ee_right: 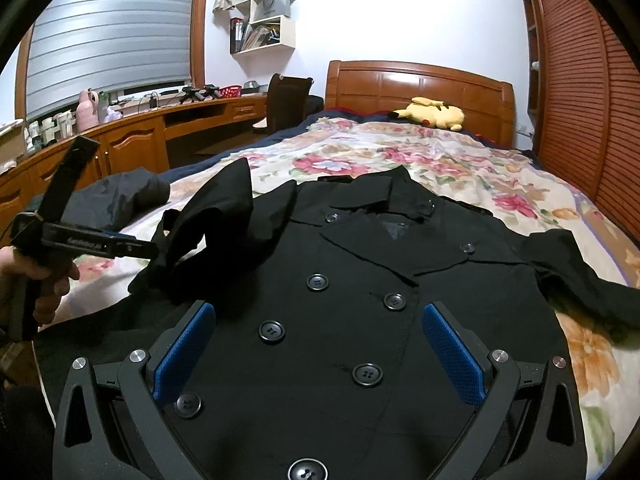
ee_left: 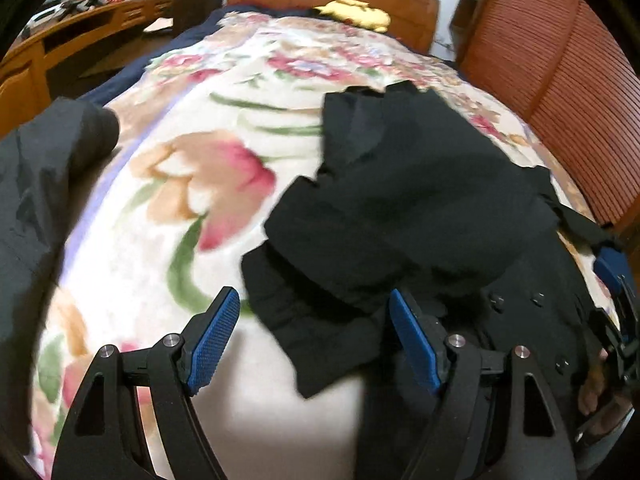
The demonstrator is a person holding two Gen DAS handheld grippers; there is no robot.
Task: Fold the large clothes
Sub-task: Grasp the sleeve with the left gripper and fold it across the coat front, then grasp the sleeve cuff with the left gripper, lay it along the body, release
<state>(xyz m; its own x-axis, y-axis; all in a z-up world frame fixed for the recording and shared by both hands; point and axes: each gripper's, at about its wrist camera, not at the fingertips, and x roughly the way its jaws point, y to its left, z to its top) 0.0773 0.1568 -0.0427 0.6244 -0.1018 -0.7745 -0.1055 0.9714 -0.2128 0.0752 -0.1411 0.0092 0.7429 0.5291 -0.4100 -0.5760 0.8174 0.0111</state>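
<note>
Left hand-held gripper [ee_left: 314, 338], jaws spread and empty, hangs above the black coat [ee_right: 360, 280] on the bed [ee_right: 460, 168]; right hand-held gripper [ee_right: 320, 354] is spread too. Risk: the bunched sleeve [ee_right: 216, 220], centre-left, may unroll unpinned.

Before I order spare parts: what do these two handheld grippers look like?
Both match: the left gripper and right gripper have black angular frames, silver round pivot bolts and blue cross-hatched finger pads. White lettering, unreadable, runs along the left one's side.
</note>
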